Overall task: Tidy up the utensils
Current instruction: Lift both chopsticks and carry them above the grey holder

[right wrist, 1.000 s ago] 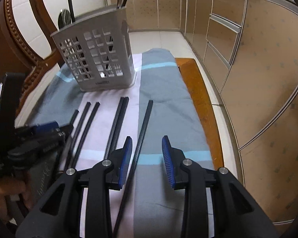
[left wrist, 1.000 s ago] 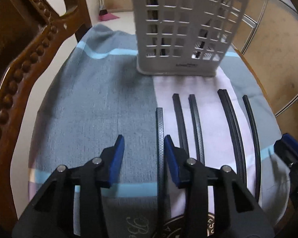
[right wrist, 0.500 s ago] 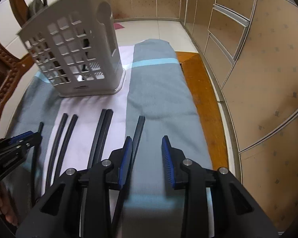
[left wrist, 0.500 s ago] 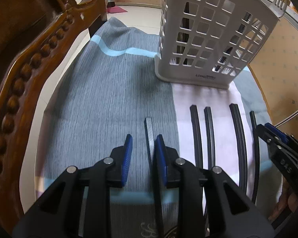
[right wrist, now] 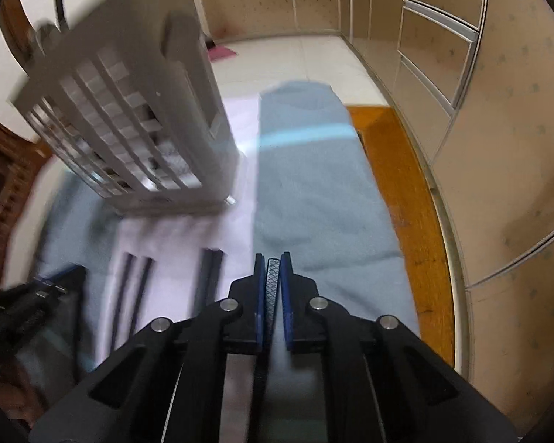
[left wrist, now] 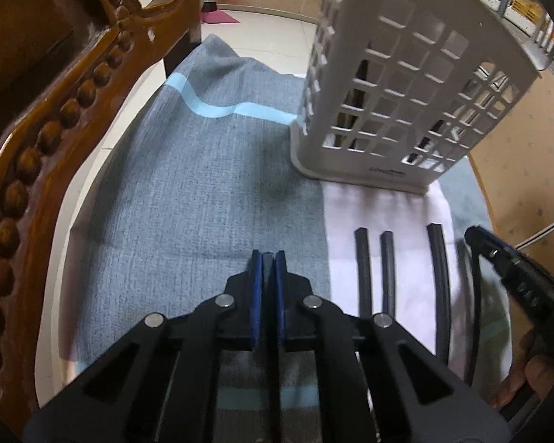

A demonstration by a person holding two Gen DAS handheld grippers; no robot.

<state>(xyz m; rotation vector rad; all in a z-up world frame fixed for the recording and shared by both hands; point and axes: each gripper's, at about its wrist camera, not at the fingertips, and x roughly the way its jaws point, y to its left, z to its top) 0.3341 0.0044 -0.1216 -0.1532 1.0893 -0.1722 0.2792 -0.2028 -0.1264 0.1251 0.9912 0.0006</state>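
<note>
Both claws closing, each pinching one black textured chopstick: left gripper [left wrist: 268, 258] on its stick [left wrist: 267, 258], right gripper [right wrist: 272, 262] on its stick [right wrist: 272, 284]. White slotted plastic utensil basket [left wrist: 406, 107] stands ahead; sticks' long axes point toward it. Left claw looks nearer.

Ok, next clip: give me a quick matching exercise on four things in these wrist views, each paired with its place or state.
Things:
1. left gripper
2. white basket
3. loose chopsticks
4. carved wooden chair

Places or states:
A. stands upright at the far end of the cloth
B. lie flat on the pale stripe of the cloth
C. closing, a dark chopstick between the pads
D. beside the cloth, at the left edge of the left view

Pairs: 1-C, 2-A, 3-B, 4-D
</note>
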